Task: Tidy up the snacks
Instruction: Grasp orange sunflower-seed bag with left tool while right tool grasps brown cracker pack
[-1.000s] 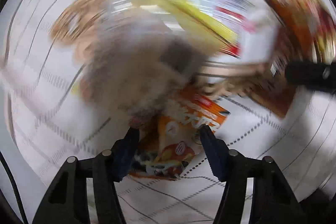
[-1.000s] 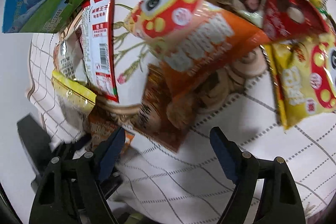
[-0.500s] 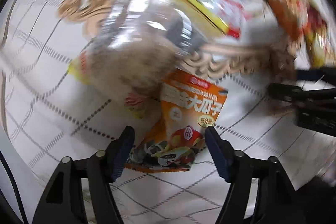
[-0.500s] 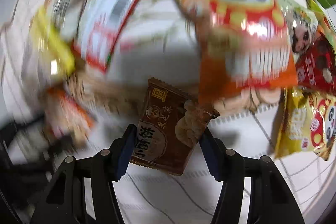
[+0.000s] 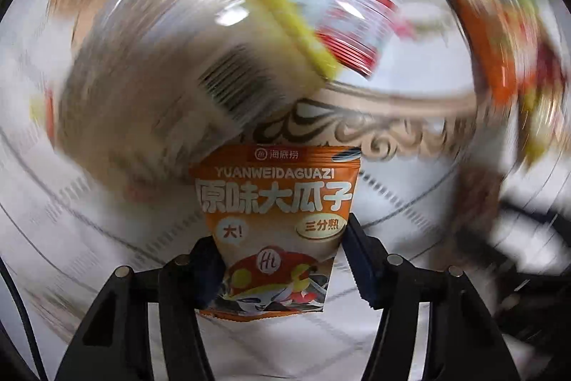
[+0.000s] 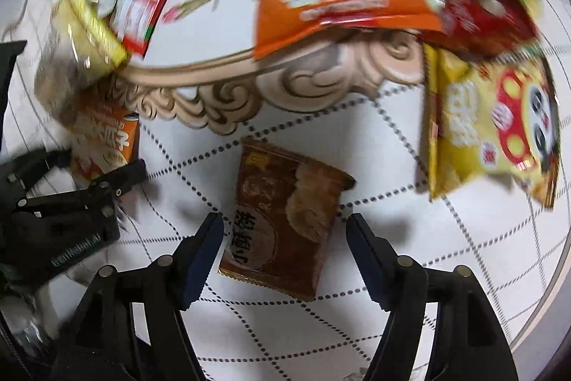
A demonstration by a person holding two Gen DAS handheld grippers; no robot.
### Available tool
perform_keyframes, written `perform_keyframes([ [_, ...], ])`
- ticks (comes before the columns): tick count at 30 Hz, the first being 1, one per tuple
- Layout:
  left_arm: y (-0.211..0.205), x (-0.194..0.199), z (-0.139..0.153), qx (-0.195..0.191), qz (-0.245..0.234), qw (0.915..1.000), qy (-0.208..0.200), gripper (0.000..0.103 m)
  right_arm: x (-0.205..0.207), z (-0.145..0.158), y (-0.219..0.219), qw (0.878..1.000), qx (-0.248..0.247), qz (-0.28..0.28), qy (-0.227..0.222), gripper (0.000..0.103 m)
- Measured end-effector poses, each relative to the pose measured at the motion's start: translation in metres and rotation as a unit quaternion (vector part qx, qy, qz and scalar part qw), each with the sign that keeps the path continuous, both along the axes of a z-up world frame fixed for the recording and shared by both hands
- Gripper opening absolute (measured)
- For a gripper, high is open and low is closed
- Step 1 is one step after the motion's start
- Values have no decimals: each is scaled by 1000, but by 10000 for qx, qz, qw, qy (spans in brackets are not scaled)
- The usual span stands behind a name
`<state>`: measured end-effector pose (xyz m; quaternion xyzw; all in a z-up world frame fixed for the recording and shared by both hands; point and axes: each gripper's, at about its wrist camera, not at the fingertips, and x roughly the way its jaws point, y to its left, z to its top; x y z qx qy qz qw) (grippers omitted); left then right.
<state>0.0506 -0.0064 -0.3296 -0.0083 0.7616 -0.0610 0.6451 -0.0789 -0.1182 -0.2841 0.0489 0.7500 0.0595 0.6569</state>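
Our left gripper (image 5: 282,259) is closing on the orange seed packet (image 5: 276,220), pinching it by its lower half, we think so we can lift it away from the snack pile. Our right gripper (image 6: 285,252) is opening, its jaws spread on each side of the brown cake packet (image 6: 285,220) and not touching it. That packet lies flat on the bench (image 6: 410,274), just below the curly tan pattern (image 6: 221,102), and the seed packet sits to its left.
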Motion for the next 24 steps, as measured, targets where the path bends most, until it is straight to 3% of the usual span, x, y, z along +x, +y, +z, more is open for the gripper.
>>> perform_keyframes([
  [2,10,0,-7,-376,565,9974,255,57,-2,2,-11,9994,115,-317,-24,74],
  [4,16,0,-12,-505,710,9957,314,59,-3,1,-19,9983,199,-554,3,74],
  [7,12,-5,-22,-530,242,9975,392,68,-2,-9,-29,9962,231,-832,113,74],
  [9,1,-10,-27,-292,-248,9985,386,68,-2,-12,-32,9961,135,-871,102,74],
  [12,-18,-18,-31,34,-559,9980,291,68,-6,-14,-22,9973,-83,-732,36,73],
  [14,-32,-24,-30,192,-580,9980,181,64,-11,-13,-17,9978,-189,-634,-12,63],
  [16,-44,-29,-23,269,-549,9981,-10,54,-18,-12,-10,9980,-245,-571,-74,60],
  [19,-53,-48,-14,251,-503,9984,-81,53,-30,-8,-9,9980,-218,-560,-206,59],
  [24,-61,-38,35,6,-438,9988,-220,53,-47,23,-25,9975,-28,-561,-427,59],
])
